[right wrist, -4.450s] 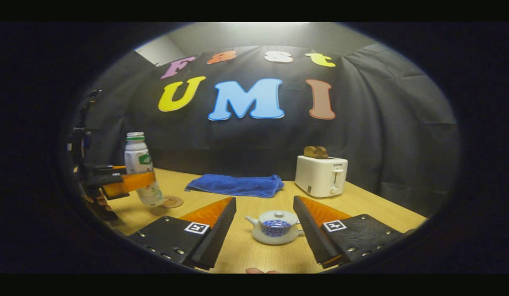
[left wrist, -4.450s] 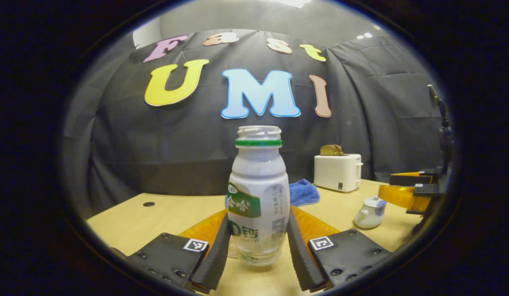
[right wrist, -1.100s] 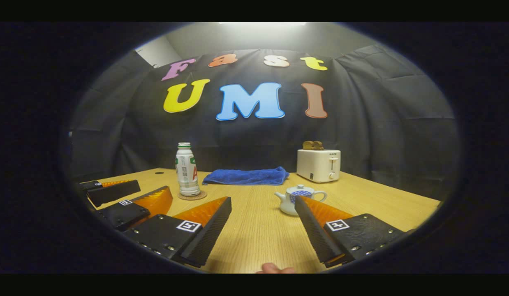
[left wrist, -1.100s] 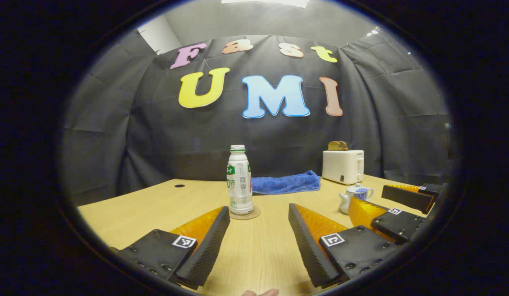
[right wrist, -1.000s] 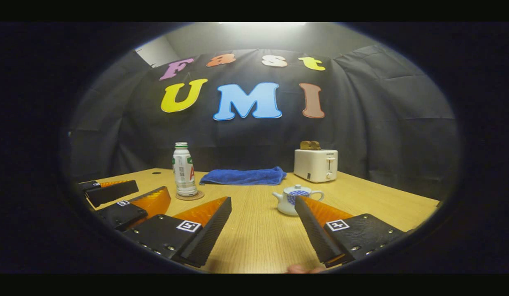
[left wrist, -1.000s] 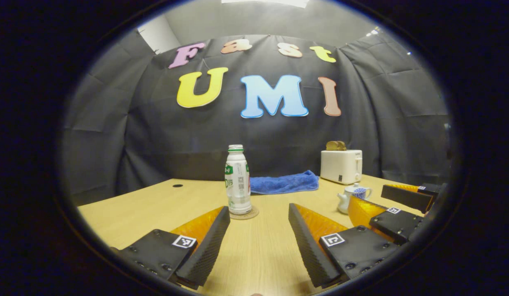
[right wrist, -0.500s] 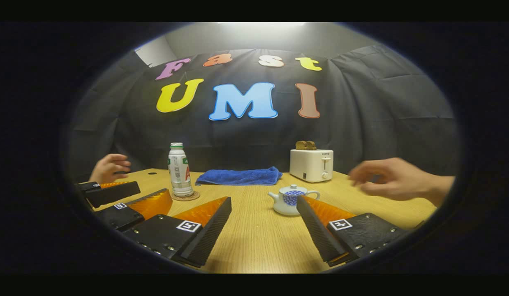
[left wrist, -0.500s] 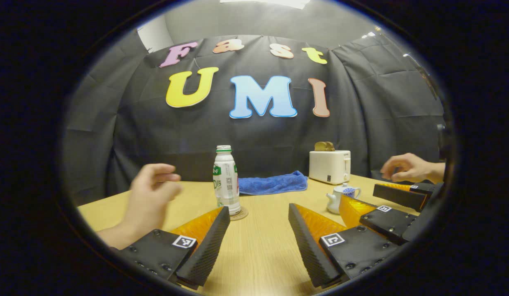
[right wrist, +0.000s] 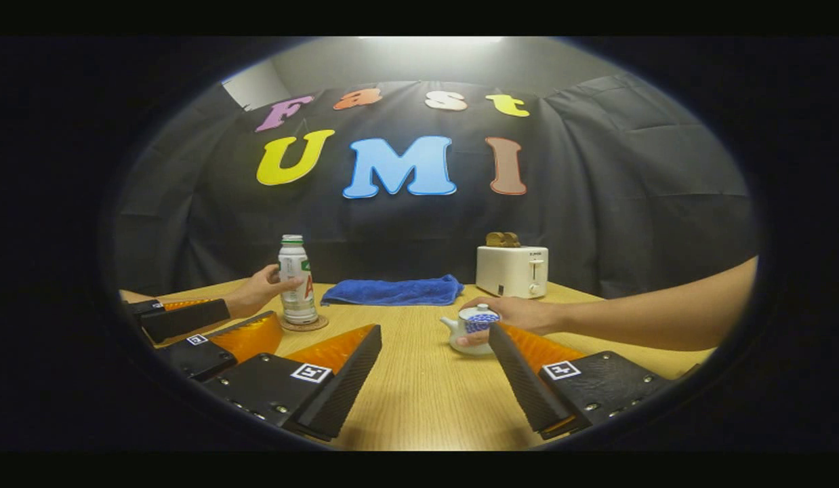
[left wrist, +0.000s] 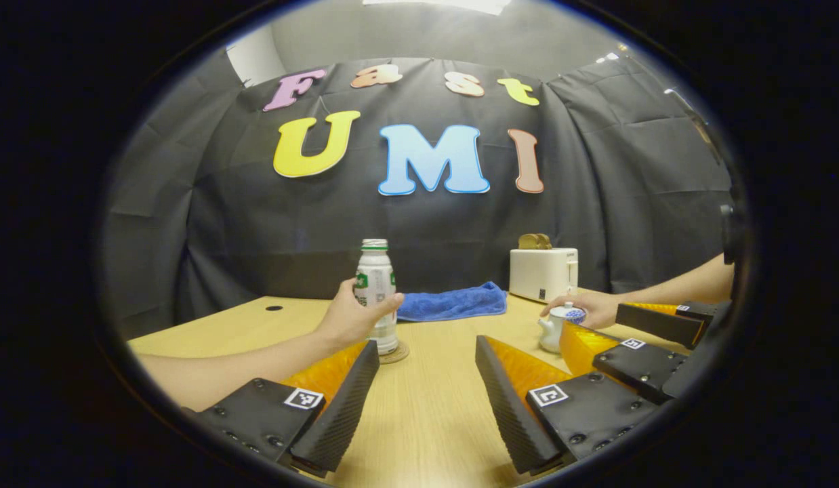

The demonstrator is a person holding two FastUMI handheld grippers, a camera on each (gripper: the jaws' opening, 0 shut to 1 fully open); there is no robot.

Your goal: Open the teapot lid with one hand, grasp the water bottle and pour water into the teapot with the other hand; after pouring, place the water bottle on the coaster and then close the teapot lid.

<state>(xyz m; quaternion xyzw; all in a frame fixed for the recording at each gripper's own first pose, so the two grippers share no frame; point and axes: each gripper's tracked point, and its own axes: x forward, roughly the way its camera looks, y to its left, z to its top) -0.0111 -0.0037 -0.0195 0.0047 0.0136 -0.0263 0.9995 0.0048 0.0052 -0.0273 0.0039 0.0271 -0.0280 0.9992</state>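
Note:
A white water bottle [left wrist: 375,285] [right wrist: 294,278] with a green neck ring stands upright on a round coaster [left wrist: 397,352] [right wrist: 304,325]. A bare hand [left wrist: 348,315] wraps around it. The small white-and-blue teapot [left wrist: 551,332] [right wrist: 470,339] sits to the right with its lid [right wrist: 477,313] on, and another bare hand [right wrist: 521,313] rests on it. My left gripper [left wrist: 427,347] and my right gripper [right wrist: 435,333] lie side by side low over the wooden table [left wrist: 433,420], both open with nothing between their fingers, well short of bottle and teapot.
A white toaster [left wrist: 543,274] [right wrist: 511,271] with bread in it stands at the back right. A blue towel [left wrist: 453,301] [right wrist: 392,291] lies along the back wall. A small round hole [left wrist: 274,308] marks the table at the back left.
Two bare hands came forward: one now grips the bottle, the other rests on the teapot. Both grippers have stayed still and open for the last half second.

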